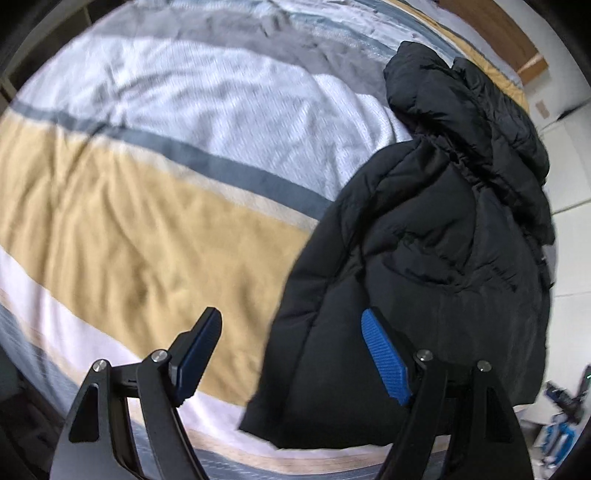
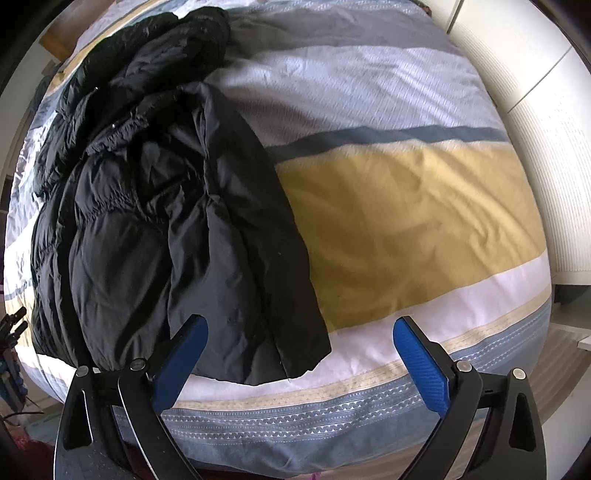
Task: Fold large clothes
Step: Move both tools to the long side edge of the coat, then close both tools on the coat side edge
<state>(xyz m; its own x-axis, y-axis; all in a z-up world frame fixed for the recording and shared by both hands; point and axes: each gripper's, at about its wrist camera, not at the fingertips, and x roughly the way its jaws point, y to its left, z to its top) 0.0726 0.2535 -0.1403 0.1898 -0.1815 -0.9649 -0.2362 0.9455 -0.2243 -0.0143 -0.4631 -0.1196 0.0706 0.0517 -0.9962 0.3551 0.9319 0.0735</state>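
This is a bedroom in a home. A wide bed (image 2: 406, 206) fills both views, made up with a rumpled duvet cover (image 1: 147, 206) in broad white, grey, slate-blue and mustard stripes, with a patterned blue band along its near edge, and a black padded jacket (image 2: 155, 221) lies on it. A wooden headboard (image 1: 491, 33) shows at the far end of the bed, and pale ribbed cupboard fronts (image 2: 546, 147) stand just beside it.

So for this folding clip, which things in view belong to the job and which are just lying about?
Part of the job:
- black puffer jacket
- left gripper, open
- right gripper, open
- striped bedspread, the work surface

Just lying about:
- blue-and-black clutter on the floor
- white ribbed wall panel
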